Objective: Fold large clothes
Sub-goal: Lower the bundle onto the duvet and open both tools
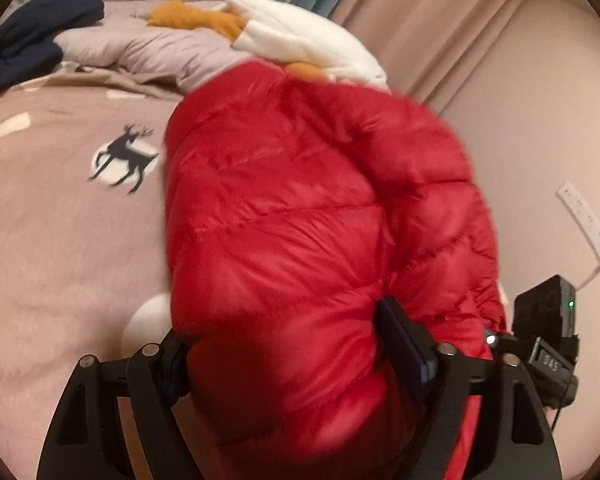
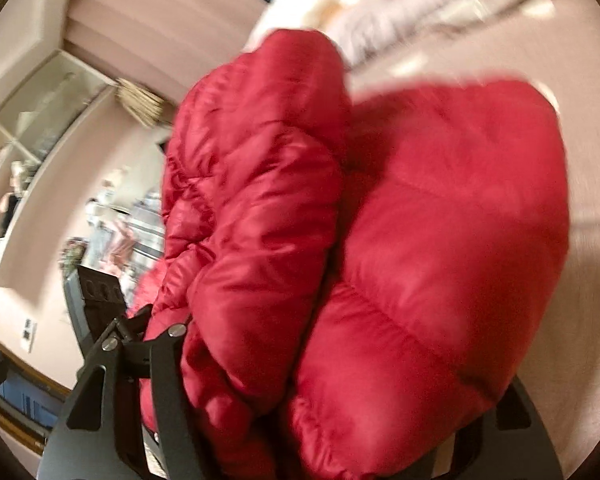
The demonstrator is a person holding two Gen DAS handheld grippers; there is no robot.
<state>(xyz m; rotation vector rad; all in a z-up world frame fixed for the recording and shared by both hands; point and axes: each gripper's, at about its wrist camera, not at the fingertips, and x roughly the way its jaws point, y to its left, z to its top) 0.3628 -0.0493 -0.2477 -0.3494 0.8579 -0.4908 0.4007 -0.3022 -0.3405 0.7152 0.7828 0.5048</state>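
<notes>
A puffy red down jacket (image 1: 300, 200) is bunched into a thick bundle above the pink bed sheet (image 1: 60, 220). My left gripper (image 1: 288, 332) is shut on the bundle's near end: the right pad dents the fabric and the left pad touches its other side. In the right wrist view the same jacket (image 2: 440, 220) fills the frame in two fat folds. My right gripper (image 2: 332, 360) is shut on it. Its left finger (image 2: 160, 344) lies against the fabric and its right finger is mostly hidden under the bulge.
The sheet has a deer print (image 1: 124, 160). Folded navy clothes (image 1: 32, 36), a grey quilt (image 1: 160, 48) and a white and orange garment (image 1: 300, 36) lie at the far side of the bed. Curtains (image 1: 420, 20) and a wall with a power strip (image 1: 584, 220) stand to the right.
</notes>
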